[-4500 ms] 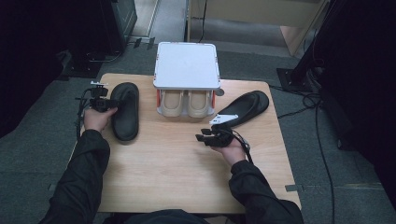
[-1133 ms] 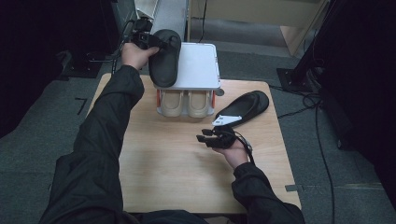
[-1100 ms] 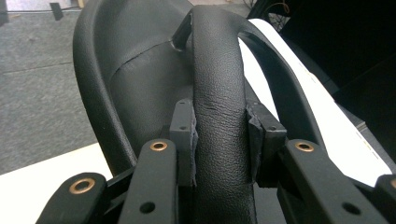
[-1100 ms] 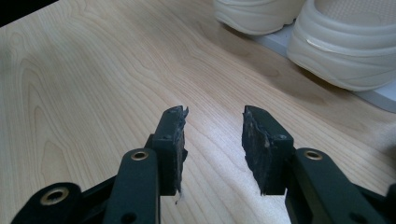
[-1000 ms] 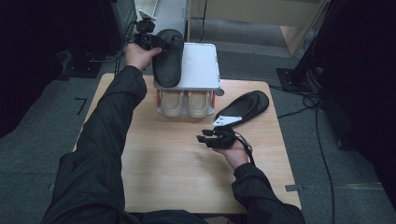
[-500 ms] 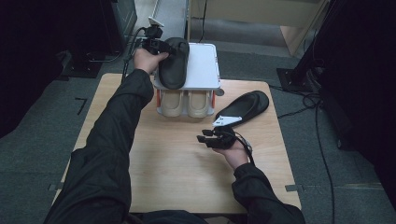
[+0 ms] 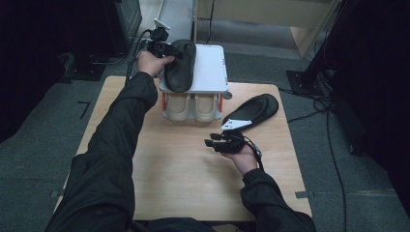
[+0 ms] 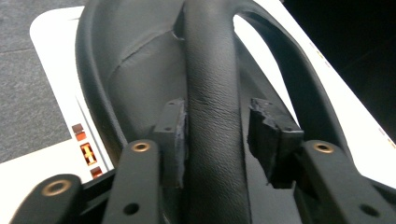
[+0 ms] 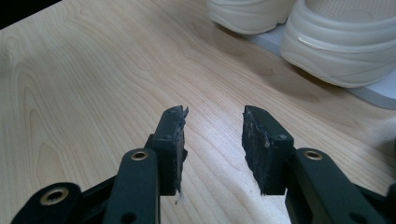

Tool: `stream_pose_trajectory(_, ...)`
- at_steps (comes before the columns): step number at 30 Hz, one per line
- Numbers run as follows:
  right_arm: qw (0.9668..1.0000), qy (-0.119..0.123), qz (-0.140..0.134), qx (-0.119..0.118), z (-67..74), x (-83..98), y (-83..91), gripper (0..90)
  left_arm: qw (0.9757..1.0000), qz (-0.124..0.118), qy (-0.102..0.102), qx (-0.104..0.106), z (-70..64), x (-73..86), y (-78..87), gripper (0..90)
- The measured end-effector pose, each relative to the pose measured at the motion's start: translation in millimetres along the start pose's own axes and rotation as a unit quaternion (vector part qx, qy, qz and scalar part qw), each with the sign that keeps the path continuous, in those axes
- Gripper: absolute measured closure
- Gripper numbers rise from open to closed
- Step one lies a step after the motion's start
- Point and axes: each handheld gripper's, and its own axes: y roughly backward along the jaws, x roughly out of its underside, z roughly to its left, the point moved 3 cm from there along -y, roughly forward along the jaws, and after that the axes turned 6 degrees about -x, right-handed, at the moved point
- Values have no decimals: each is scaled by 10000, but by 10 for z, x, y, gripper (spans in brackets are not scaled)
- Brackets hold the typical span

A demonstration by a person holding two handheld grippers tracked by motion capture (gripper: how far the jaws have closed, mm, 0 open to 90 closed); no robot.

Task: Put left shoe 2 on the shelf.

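Observation:
A black sandal (image 7: 180, 67) lies on the left part of the white top of a shoe rack (image 7: 212, 72). My left gripper (image 7: 167, 48) reaches it from the far left side. In the left gripper view its jaws (image 8: 217, 116) straddle the sandal's strap (image 8: 210, 70); they have just been opening, and a gap shows beside the right pad (image 8: 264, 135). A second black sandal (image 7: 254, 108) lies on the table to the right of the rack. My right gripper (image 7: 212, 141) rests over the table in front of the rack, open with nothing between its fingers (image 9: 212, 116).
A pair of cream shoes (image 7: 193, 106) stands on the rack's lower shelf; their toes (image 9: 336, 42) show close ahead in the right gripper view. The wooden table (image 7: 183, 183) has bare room at the front. Cables (image 7: 319, 104) and dark stands surround it.
The left hand carried the black sandal from the table's left up and rightward onto the rack's top. The right hand has kept still.

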Motion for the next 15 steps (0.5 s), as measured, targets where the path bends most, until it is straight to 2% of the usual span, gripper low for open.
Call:
stream_pose_trajectory(4, 10000, -22, -8, 23, -15, 1, 10, 592, 9999, -47, -84, 28, -2, -2, 105, 528)
stream_pose_trajectory(7, 10000, -10, -34, 47, -30, -2, 33, 592, 9998, -174, -70, 52, -2, 14, 221, 516)
stream_pose_trajectory(15, 9994, -136, -166, 279, -149, -9, 174, 592, 9993, -321, -184, 2, 92, 193, 526, 504)
